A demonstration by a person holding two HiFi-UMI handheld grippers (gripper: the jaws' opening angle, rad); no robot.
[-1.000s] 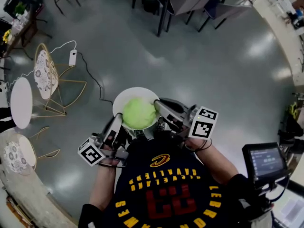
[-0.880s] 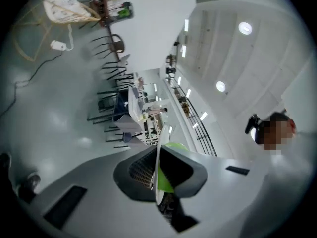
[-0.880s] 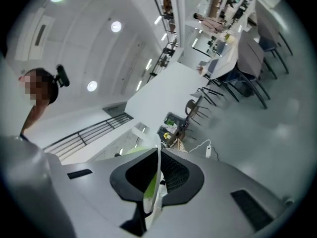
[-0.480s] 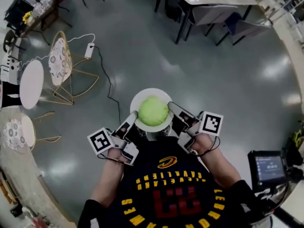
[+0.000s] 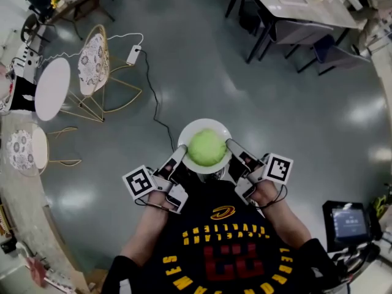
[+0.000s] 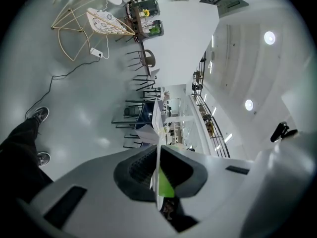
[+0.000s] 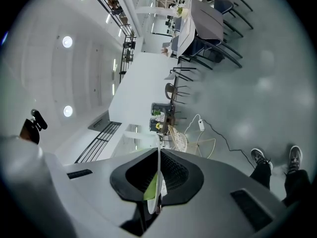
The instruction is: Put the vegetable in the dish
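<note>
A round green vegetable [image 5: 207, 147] lies in a white dish [image 5: 195, 129], held up over the floor in front of the person's chest. My left gripper [image 5: 179, 155] is shut on the dish's left rim, and my right gripper [image 5: 231, 147] is shut on its right rim. In the left gripper view the rim [image 6: 158, 158] shows as a thin white edge pinched between the jaws of the left gripper [image 6: 158, 162], with green vegetable [image 6: 166, 186] behind it. The right gripper view shows the same: the right gripper [image 7: 158, 170] clamps the dish rim [image 7: 158, 160], with the vegetable [image 7: 153, 188] beside it.
Grey glossy floor lies all around. Gold wire chairs [image 5: 98, 72] and a round white table [image 5: 52, 87] stand at the left, with a power strip [image 5: 133, 55] and its cable trailing toward me. Tables and chairs [image 5: 288, 11] stand at upper right. A screen device [image 5: 350, 220] sits at lower right.
The person has moved across the floor: chairs and cable have shifted right and down in view. Both grippers still hold the dish with the vegetable in it.
</note>
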